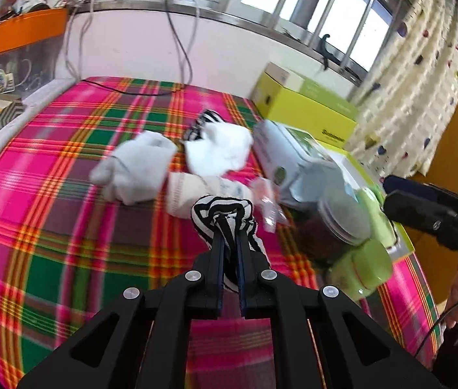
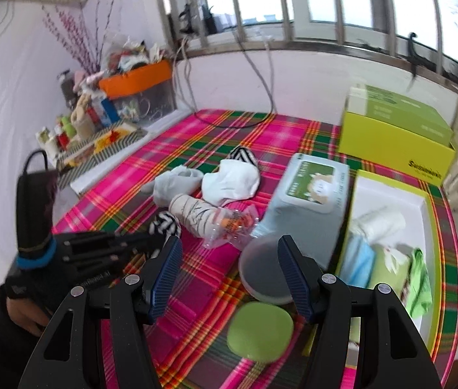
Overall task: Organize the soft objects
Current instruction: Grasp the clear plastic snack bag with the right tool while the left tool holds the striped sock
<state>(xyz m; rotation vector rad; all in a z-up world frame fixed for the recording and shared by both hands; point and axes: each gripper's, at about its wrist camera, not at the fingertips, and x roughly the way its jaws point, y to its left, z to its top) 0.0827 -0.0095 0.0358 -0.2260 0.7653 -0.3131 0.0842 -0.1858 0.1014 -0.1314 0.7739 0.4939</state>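
Observation:
My left gripper (image 1: 230, 227) is shut on a black-and-white striped sock (image 1: 219, 209), held just above the plaid cloth (image 1: 66, 194). The right wrist view shows that gripper (image 2: 154, 240) and the sock (image 2: 164, 223) at the left. Beyond lie two white socks (image 2: 177, 184) (image 2: 232, 181), a cream patterned sock (image 2: 193, 214) and a second striped sock (image 2: 243, 157). My right gripper (image 2: 230, 259) stands open with nothing between its fingers, over a grey-lidded jar (image 2: 261, 269). At the right, an open box (image 2: 391, 191) holds folded soft items.
A tissue pack (image 2: 313, 191) and a crumpled plastic wrapper (image 2: 232, 223) lie between the socks and the open box. A green-lidded jar (image 2: 261, 330) stands near the front. A yellow-green carton (image 2: 397, 129) sits at the back right, and cluttered boxes (image 2: 138, 81) along the left wall.

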